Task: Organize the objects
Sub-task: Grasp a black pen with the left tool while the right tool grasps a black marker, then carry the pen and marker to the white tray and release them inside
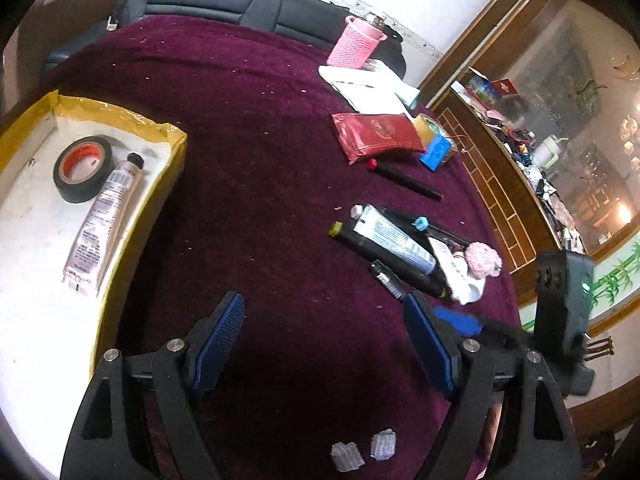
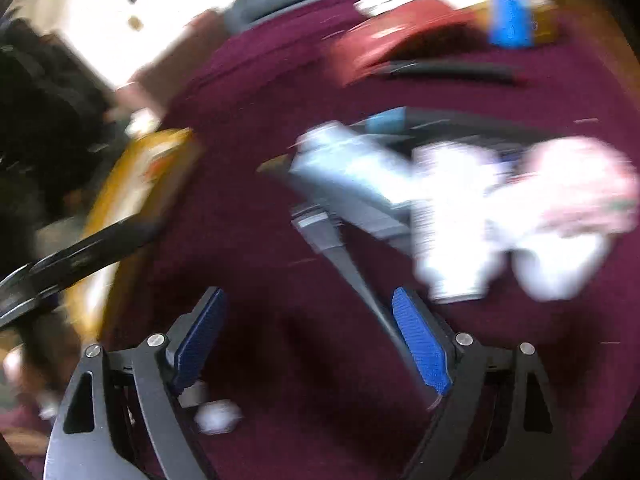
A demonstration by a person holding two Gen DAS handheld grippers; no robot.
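Maroon velvety cloth (image 1: pixel 248 152) covers the table; both the left gripper (image 1: pixel 324 320) and the right gripper (image 2: pixel 308 312) gape empty; left, a yellow-rimmed tray (image 1: pixel 168 136) holds black tape (image 1: pixel 82 168).

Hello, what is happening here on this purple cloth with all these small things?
A person is sorting small items with two handheld grippers. A black tape roll and a tube already lie in the yellow-edged box. Both the left gripper and the right gripper are open and empty above the cloth, near a pile of markers and tubes.
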